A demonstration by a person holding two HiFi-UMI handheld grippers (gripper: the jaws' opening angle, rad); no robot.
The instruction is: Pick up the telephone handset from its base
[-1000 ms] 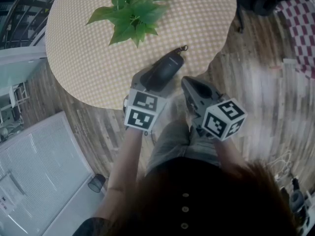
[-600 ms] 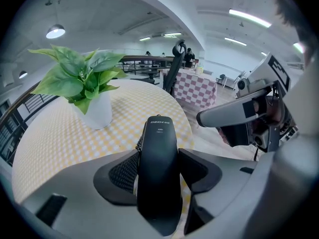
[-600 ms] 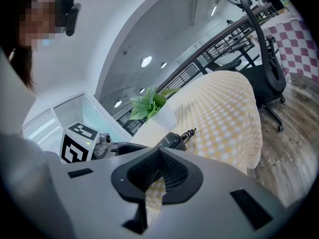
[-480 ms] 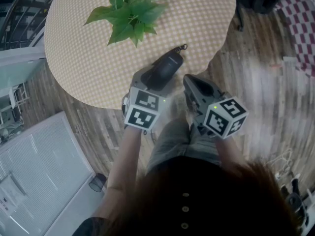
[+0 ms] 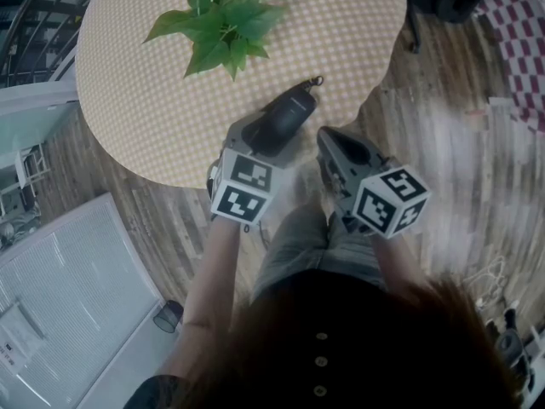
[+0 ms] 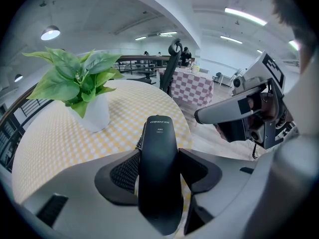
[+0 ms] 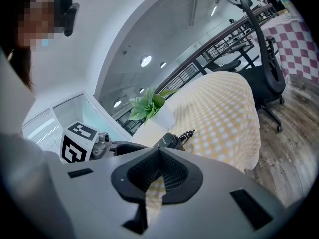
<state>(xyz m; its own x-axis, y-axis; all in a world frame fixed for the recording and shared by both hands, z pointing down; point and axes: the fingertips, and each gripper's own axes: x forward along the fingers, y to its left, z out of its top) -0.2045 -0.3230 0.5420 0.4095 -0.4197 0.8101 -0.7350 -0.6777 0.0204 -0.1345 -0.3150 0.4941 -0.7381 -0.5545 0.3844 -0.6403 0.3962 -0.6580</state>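
Note:
The black telephone handset (image 5: 288, 115) is clamped between the jaws of my left gripper (image 5: 271, 132), over the near edge of the round table (image 5: 136, 83). In the left gripper view the handset (image 6: 158, 168) stands up lengthwise between the two dark pads (image 6: 122, 176), its far end pointing at the table. A short coiled cord (image 5: 317, 83) trails from its far tip. My right gripper (image 5: 329, 141) hovers just right of it, off the table edge, jaws shut with nothing in them (image 7: 158, 158). No telephone base shows in any view.
A potted green plant (image 5: 223, 20) in a white pot (image 6: 96, 114) stands mid-table on the yellow checked cloth. A black office chair (image 7: 261, 59) and a red checked table (image 5: 515, 32) are to the right. Wood floor lies below, railing at far left.
Almost nothing: the left gripper with the handset has drifted slightly left, and the right gripper holds its place.

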